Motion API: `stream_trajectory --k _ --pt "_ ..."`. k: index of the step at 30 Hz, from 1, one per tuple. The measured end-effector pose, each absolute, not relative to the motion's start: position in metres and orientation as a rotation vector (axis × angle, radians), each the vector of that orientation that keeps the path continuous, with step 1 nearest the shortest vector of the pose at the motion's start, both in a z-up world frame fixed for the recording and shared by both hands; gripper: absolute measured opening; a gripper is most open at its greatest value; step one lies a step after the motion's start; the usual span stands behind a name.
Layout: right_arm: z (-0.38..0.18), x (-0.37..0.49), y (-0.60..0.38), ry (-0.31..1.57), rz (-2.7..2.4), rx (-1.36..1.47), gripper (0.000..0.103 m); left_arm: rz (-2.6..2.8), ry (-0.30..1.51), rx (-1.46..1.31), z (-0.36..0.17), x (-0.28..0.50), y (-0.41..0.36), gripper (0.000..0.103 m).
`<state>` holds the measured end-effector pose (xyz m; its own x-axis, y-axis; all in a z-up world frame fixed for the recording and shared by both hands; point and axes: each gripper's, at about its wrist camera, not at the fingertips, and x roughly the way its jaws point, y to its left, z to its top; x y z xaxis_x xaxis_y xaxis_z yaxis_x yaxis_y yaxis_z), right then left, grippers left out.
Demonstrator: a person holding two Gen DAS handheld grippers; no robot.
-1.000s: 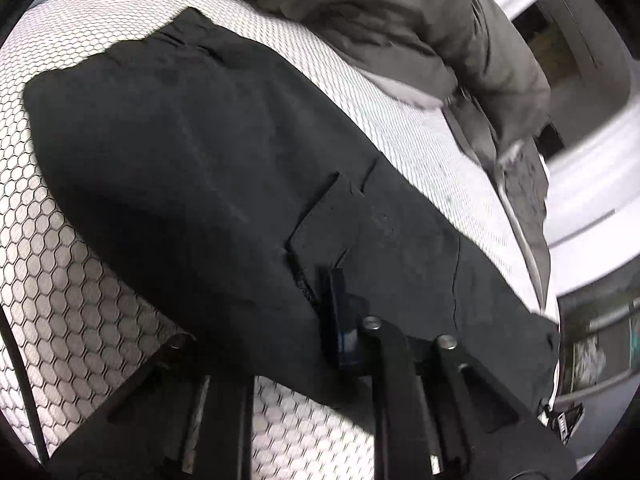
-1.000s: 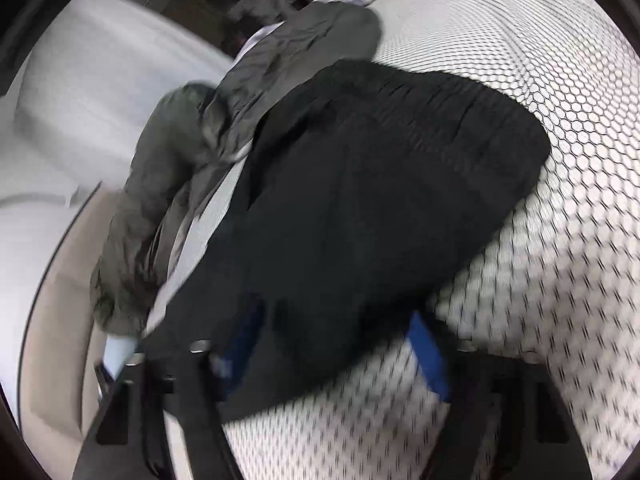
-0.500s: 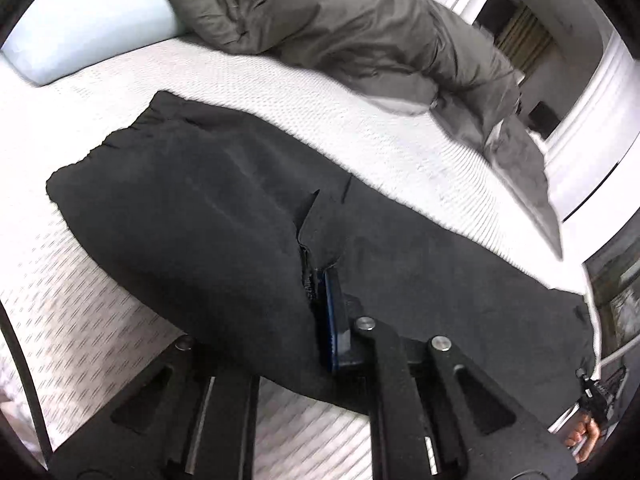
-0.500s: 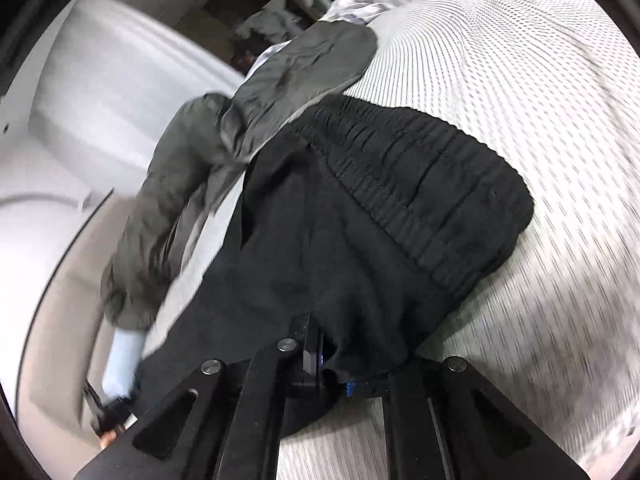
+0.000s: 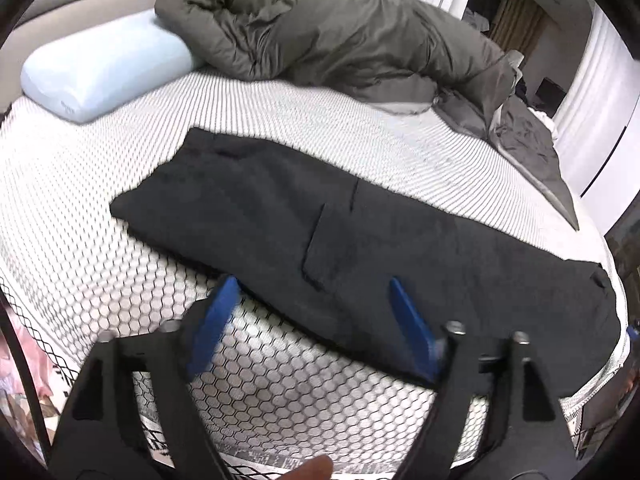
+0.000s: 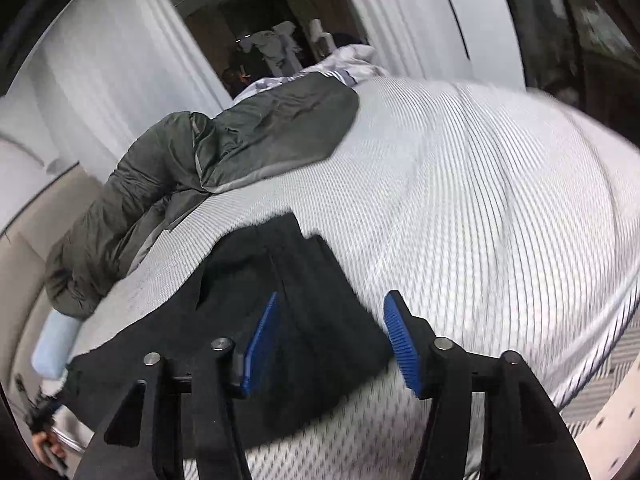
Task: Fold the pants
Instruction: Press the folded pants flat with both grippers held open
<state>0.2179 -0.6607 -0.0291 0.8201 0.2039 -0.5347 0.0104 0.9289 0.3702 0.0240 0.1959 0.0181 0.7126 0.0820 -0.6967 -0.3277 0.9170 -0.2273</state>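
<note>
Black pants (image 5: 360, 248) lie flat in a long strip across the white honeycomb mattress (image 5: 100, 280), a flap pocket showing mid-length. My left gripper (image 5: 312, 292) hovers above their near edge, its jaws opening, blue pads wide apart and nothing pressed between them. In the right wrist view the pants (image 6: 288, 320) run off to the lower left. My right gripper (image 6: 330, 316) hangs over their end, jaws opening too, the blue pads clear of the cloth.
A rumpled olive-grey duvet (image 5: 340, 36) lies heaped along the far side of the bed. A pale blue pillow (image 5: 104, 68) sits at the head by a beige headboard. White curtains (image 6: 120, 64) and a dark doorway lie beyond. A fingertip (image 5: 308, 470) shows at the bottom edge.
Both grippers let go of the pants and pulled back and up. Their jaws went from shut on the fabric to wide apart, and the pants now lie flat.
</note>
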Motion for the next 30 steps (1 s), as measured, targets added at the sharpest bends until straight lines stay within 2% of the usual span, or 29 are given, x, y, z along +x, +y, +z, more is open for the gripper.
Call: stream_trajectory --k 1,2,3,10,11,12,13,14,17,19,20,21,24,27,30 --pt "-0.023 0.233 -0.655 0.612 0.130 0.339 0.074 0.238 0.735 -0.345 0.024 0.026 0.193 0.092" --pt "-0.020 0.242 -0.654 0.616 0.145 0.317 0.075 0.237 0.724 -0.339 0.028 0.025 0.191 0.100" --pt "-0.017 0.256 -0.649 0.632 0.161 0.290 0.075 0.233 0.718 -0.337 0.031 0.026 0.188 0.102" --pt "-0.036 0.360 -0.602 0.822 0.195 0.095 0.075 0.198 0.758 -0.307 0.031 0.063 0.158 0.102" --pt "-0.040 0.368 -0.593 0.841 0.227 0.090 0.062 0.196 0.763 -0.301 0.029 0.066 0.154 0.102" --pt "-0.044 0.373 -0.586 0.852 0.258 0.071 0.030 0.195 0.768 -0.297 0.027 0.071 0.151 0.102" --pt "-0.046 0.373 -0.580 0.857 0.269 0.021 0.024 0.194 0.773 -0.292 0.025 0.075 0.148 0.102" --pt "-0.045 0.372 -0.573 0.841 0.269 -0.017 0.007 0.192 0.777 -0.285 0.024 0.079 0.145 0.102" --pt "-0.031 0.364 -0.581 0.734 0.237 0.041 0.007 0.193 0.787 -0.268 0.020 0.090 0.138 0.102" --pt "-0.031 0.366 -0.593 0.728 0.185 0.080 0.008 0.191 0.794 -0.275 0.015 0.098 0.135 0.102" --pt "-0.037 0.371 -0.595 0.751 0.151 0.066 0.016 0.188 0.797 -0.280 0.013 0.100 0.133 0.102" --pt "-0.044 0.376 -0.598 0.781 0.132 0.063 0.032 0.185 0.800 -0.283 0.011 0.101 0.131 0.102" --pt "-0.050 0.368 -0.612 0.806 0.086 0.129 0.058 0.166 0.799 -0.273 0.011 0.100 0.119 0.102" --pt "-0.033 0.320 -0.619 0.681 0.032 0.118 0.063 0.103 0.788 -0.229 0.014 0.095 0.093 0.102" --pt "-0.023 0.267 -0.600 0.619 0.116 0.087 0.073 -0.012 0.789 -0.149 0.012 0.095 0.045 0.102"
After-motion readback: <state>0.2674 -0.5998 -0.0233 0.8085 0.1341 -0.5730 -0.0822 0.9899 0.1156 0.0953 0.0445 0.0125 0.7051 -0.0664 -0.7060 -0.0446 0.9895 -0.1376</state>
